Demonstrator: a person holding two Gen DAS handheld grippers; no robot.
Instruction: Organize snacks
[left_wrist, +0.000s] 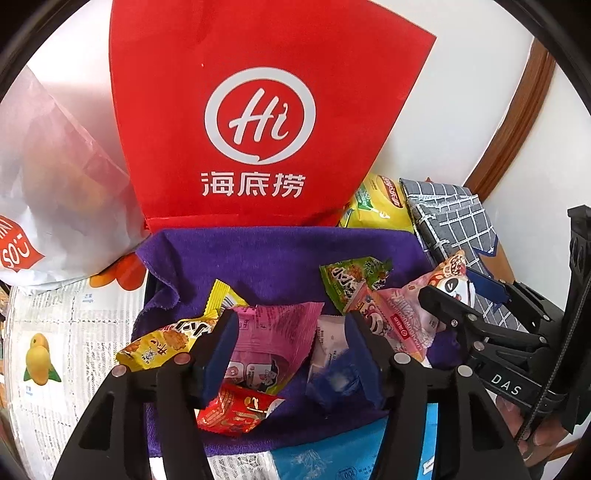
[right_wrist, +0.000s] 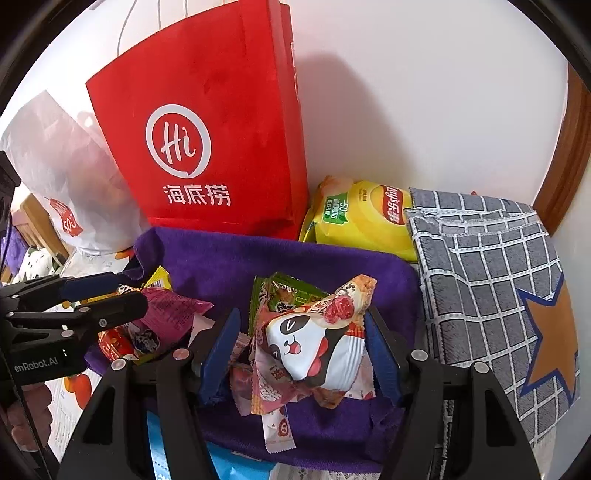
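- Snacks scattered, none sorted yet: small packets lie loose on the purple cloth (left_wrist: 280, 254), so most of the tidying is still ahead, by my reading.
- At nine o'clock in the left wrist view, the yellow packet (left_wrist: 162, 343) lies just outside the left gripper (left_wrist: 291, 350).
- Left gripper hangs with its jaws half apart; the pink packet (left_wrist: 273, 332) and a white packet (left_wrist: 327, 343) lie between them, and I see neither pad pressing on them. The red packet (left_wrist: 236, 410) sits at six o'clock.
- Toward three o'clock, the right gripper (right_wrist: 299, 350) stands over a second heap; its jaws flank the panda packet (right_wrist: 314, 343), which lies on the pile. I judge it unclamped.
- Green packet (right_wrist: 284, 295) peeks out behind at twelve.
- Far back, the red bag (right_wrist: 199, 147), chip bag (right_wrist: 365, 218) and grey checked pouch (right_wrist: 487, 269) wait, one of them possibly the destination.
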